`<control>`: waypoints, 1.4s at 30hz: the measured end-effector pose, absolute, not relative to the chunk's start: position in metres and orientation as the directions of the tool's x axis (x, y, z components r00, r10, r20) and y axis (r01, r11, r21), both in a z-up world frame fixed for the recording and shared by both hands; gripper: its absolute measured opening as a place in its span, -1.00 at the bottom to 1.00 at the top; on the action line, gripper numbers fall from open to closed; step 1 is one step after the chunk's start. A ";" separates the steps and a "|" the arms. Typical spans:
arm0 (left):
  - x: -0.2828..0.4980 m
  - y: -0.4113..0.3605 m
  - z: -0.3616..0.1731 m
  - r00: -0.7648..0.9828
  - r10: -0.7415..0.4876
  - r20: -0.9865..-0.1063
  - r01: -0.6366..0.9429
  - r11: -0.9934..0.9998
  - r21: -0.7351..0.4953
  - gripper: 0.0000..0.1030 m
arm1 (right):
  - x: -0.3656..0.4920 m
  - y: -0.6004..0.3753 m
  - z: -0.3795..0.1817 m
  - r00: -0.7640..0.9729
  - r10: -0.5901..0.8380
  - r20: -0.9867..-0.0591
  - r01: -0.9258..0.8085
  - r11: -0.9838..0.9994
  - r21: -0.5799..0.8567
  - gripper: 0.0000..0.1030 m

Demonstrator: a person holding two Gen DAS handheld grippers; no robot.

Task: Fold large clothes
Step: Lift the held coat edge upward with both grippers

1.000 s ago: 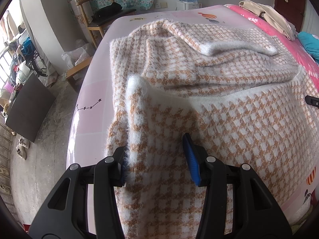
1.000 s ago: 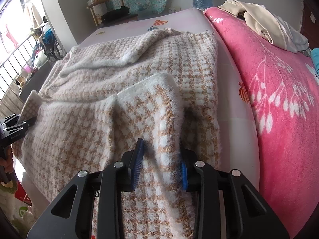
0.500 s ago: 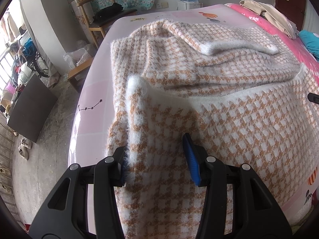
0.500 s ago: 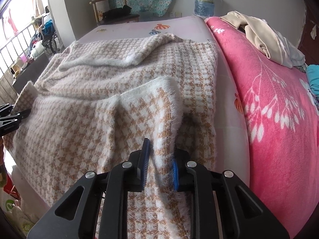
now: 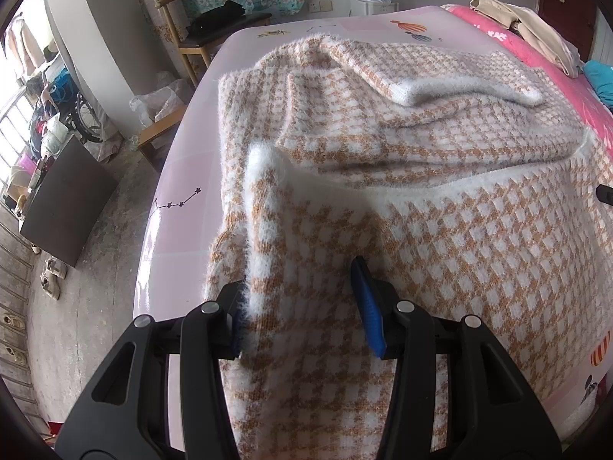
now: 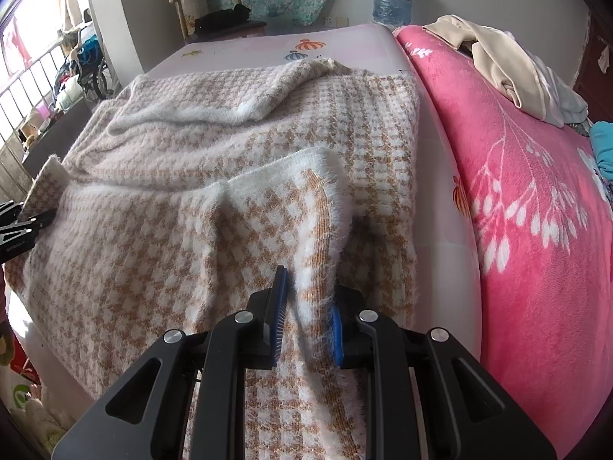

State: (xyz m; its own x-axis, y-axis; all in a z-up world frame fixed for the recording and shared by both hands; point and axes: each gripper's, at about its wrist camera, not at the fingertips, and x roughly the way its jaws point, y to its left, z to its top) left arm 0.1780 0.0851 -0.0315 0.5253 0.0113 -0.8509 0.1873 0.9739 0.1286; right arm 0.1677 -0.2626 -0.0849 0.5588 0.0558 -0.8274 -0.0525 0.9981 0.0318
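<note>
Both grippers angled steeply down over the bed (image 5: pixel 180 176). Right gripper (image 6: pixel 306 306) jaws just closed, pinching the checked sweater (image 6: pixel 237 237) hem. Left gripper (image 5: pixel 299 299) half open, hem fabric between its jaws, grip unclear

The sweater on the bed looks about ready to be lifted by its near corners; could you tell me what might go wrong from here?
1. The left gripper straddles a wide bunch of sweater with its jaws well apart, so that corner may slip out.
2. The right gripper has just been closing on a fluffy edge; it may hold only fuzz.
3. The folded sleeve lies loose and could slide.
</note>
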 end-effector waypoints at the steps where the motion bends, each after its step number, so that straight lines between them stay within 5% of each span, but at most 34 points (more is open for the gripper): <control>1: 0.176 0.081 -0.032 0.526 0.011 -0.851 0.187 0.974 0.129 -0.12 | 0.168 -0.262 -0.085 0.557 0.051 -0.829 -0.050 0.998 0.028 -0.62; 16: 0.178 0.091 -0.032 0.538 -0.010 -0.843 0.186 0.977 0.107 -0.13 | 0.168 -0.247 -0.084 0.554 -0.044 -0.831 -0.031 0.997 -0.074 -0.69; 18: 0.177 0.093 -0.032 0.545 -0.017 -0.838 0.188 0.977 0.103 -0.23 | 0.165 -0.245 -0.081 0.561 -0.053 -0.826 -0.029 0.996 -0.084 -0.79; 22: 0.174 0.097 -0.030 0.577 -0.016 -0.816 0.193 0.974 0.117 -0.74 | 0.156 -0.243 -0.070 0.591 -0.066 -0.804 -0.017 0.995 -0.094 -0.83; 33: 0.136 0.110 0.055 0.754 -0.096 -0.649 0.189 0.979 0.075 -0.86 | 0.119 -0.245 0.008 0.745 -0.026 -0.666 0.005 0.999 -0.033 -0.85; 42: 0.208 0.084 0.115 0.821 -0.105 -0.562 0.200 0.973 0.111 -0.86 | 0.200 -0.256 0.071 0.841 0.019 -0.540 -0.048 0.998 -0.039 -0.85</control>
State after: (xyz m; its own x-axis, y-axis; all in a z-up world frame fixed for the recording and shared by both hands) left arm 0.2079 0.0839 0.1154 0.8208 -0.1045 -0.5616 0.2002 0.9734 0.1114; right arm 0.2004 -0.2562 0.0714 0.8413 0.0190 -0.5403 -0.0477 0.9981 -0.0392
